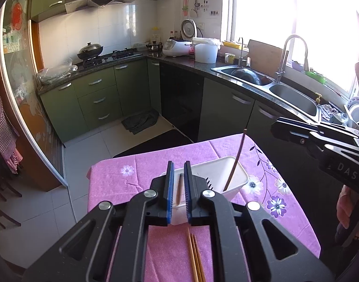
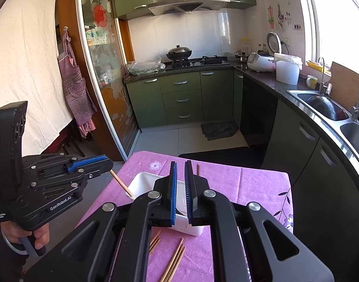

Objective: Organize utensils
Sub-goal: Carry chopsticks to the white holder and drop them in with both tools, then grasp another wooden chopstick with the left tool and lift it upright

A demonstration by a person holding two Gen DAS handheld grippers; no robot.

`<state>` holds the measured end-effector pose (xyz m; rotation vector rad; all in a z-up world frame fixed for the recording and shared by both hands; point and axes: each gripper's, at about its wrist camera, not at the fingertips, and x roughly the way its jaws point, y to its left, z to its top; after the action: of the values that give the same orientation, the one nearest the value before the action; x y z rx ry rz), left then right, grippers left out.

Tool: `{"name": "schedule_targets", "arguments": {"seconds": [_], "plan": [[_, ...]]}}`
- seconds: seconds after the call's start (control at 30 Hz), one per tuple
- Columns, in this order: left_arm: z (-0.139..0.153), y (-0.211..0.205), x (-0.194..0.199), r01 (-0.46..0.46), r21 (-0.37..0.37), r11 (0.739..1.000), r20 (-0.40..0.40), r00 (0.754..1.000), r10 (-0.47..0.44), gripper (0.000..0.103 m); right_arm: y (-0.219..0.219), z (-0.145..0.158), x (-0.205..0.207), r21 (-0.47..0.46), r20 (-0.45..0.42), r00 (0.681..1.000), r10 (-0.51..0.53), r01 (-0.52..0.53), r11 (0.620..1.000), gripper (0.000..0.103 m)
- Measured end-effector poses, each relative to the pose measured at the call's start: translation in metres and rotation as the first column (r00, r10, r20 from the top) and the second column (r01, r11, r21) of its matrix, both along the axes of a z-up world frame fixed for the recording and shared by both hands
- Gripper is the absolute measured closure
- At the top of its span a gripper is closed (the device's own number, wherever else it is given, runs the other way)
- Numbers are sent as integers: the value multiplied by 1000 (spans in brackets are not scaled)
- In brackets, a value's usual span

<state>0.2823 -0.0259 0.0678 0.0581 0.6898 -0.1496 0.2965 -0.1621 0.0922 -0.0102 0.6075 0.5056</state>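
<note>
Left wrist view: chopsticks going into the holder.
The left gripper (image 1: 178,164) is clenched on a light wooden chopstick (image 1: 179,188) whose lower end dips into the white rectangular plastic holder (image 1: 217,158) on the purple floral tablecloth (image 1: 123,188). A dark brown chopstick (image 1: 237,157) leans inside the holder (apart from either gripper). The right gripper (image 2: 181,163) is closed and empty. Several loose wooden chopsticks (image 1: 196,256) lie on the cloth, near the holder.

Wok (image 2: 179,52) on stove (image 2: 199,61); rice cooker (image 2: 260,62) beside white bucket (image 2: 287,69) on counter; checked apron (image 2: 75,82) hanging; grey mat (image 2: 220,129) on floor.
</note>
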Motion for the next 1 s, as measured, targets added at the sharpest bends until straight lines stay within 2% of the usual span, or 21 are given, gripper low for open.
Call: {"name": "schedule_targets", "arguments": {"seconds": [0.07, 0.13, 0.27, 0.4, 0.5, 0.6, 0.73, 0.77, 0.83, 0.93, 1.0], "plan": [[2, -1, -6, -2, 9, 1000, 4, 1000, 2, 91, -3, 5, -15, 1, 14, 1000, 8, -8, 1000, 95], [4, -2, -11, 0, 8, 1000, 0, 1000, 0, 91, -6, 7, -32, 0, 21, 1000, 16, -16, 1000, 90], [8, -3, -27, 4, 9, 1000, 10, 1000, -5, 91, -16, 1, -64, -4, 16, 999, 31, -31, 1000, 89], [2, -2, -49, 12, 18, 1000, -21, 1000, -12, 91, -31, -27, -93, -11, -25, 999, 33, -34, 999, 89], [-23, 0, -61, 13, 29, 999, -117, 993, -10, 91, -42, -63, -104, -40, -94, 995, 21, -24, 999, 89], [-64, 0, -67, 18, 42, 999, -248, 969, -7, 91, -53, -104, -103, -81, -173, 985, -11, -3, 997, 89], [-118, -1, -65, 24, 42, 999, -390, 921, -6, 91, -63, -150, -94, -97, -278, 960, -35, 8, 995, 89], [-131, -1, -64, 20, 43, 999, -416, 909, -1, 91, -65, -158, -93, -100, -295, 955, -38, 8, 995, 87], [-153, -3, -59, 19, 42, 999, -472, 882, 3, 91, -67, -171, -92, -108, -313, 949, -42, 9, 994, 81], [-179, -5, -50, 19, 42, 999, -540, 841, 7, 91, -63, -176, -89, -114, -330, 943, -32, -6, 993, 81], [-192, -5, -45, 20, 38, 999, -566, 825, 5, 91, -61, -176, -88, -115, -328, 944, -29, -10, 993, 81]]}}
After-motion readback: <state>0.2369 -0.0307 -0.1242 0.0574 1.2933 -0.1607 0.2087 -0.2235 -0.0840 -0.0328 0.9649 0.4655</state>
